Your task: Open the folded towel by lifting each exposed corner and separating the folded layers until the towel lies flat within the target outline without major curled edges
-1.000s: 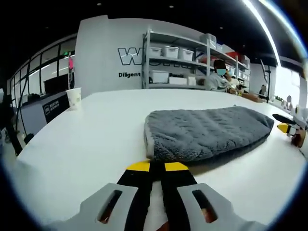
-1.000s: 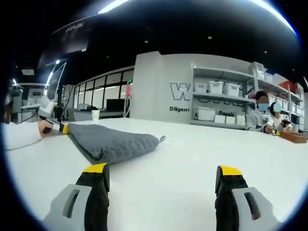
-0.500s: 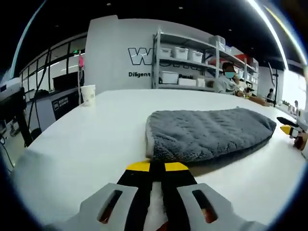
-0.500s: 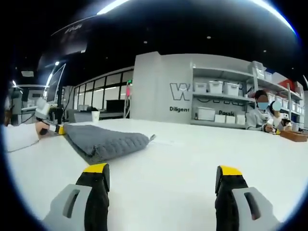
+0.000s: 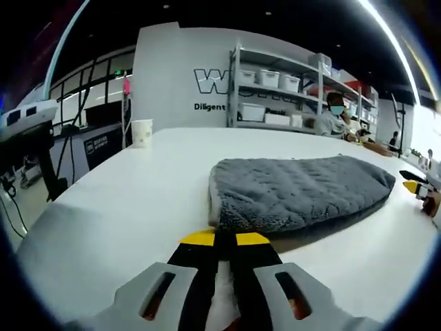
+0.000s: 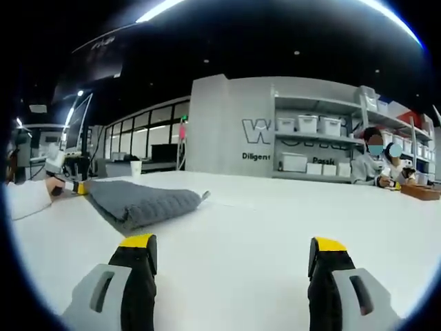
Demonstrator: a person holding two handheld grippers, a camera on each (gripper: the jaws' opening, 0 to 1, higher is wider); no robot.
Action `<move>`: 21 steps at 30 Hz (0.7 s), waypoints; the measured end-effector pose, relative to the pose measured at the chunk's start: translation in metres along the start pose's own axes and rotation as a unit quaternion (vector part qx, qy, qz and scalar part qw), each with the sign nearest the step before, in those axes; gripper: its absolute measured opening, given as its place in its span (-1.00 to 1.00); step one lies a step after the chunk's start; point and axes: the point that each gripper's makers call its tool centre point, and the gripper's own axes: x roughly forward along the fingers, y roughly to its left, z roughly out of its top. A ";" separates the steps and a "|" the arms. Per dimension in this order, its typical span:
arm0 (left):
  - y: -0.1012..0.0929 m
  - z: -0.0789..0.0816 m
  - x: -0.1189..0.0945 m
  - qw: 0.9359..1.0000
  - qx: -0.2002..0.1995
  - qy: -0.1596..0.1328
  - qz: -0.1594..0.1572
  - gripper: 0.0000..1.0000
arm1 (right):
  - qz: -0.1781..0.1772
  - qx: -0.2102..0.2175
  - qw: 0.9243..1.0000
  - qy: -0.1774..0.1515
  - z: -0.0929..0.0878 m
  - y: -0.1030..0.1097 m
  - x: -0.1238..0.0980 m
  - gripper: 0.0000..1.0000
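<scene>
The grey towel lies folded on the white table, nothing opened yet: the left hand-held gripper, jaws closed, sits just before its near corner (apparently gripping nothing), while the right hand-held gripper waits open, well apart.

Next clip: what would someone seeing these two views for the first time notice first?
The grey folded towel lying on the white table, just beyond the left gripper, whose yellow-tipped jaws are closed together. In the right gripper view the right gripper stands wide open over bare table, with the towel off to its left. Behind, a shelving rack of white bins stands against a grey wall with large lettering.
</scene>
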 end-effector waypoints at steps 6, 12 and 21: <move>0.009 -0.002 -0.006 1.000 -0.006 -0.001 0.015 -0.88 | 0.000 0.000 1.000 0.001 -0.001 0.000 0.000 0.81; 0.014 -0.003 -0.010 1.000 -0.011 -0.002 0.019 -0.88 | -0.001 0.002 1.000 0.001 -0.001 0.000 -0.001 0.81; 0.021 -0.005 -0.015 1.000 -0.011 -0.002 0.027 -0.88 | -0.002 0.007 1.000 0.000 -0.001 -0.002 -0.002 0.80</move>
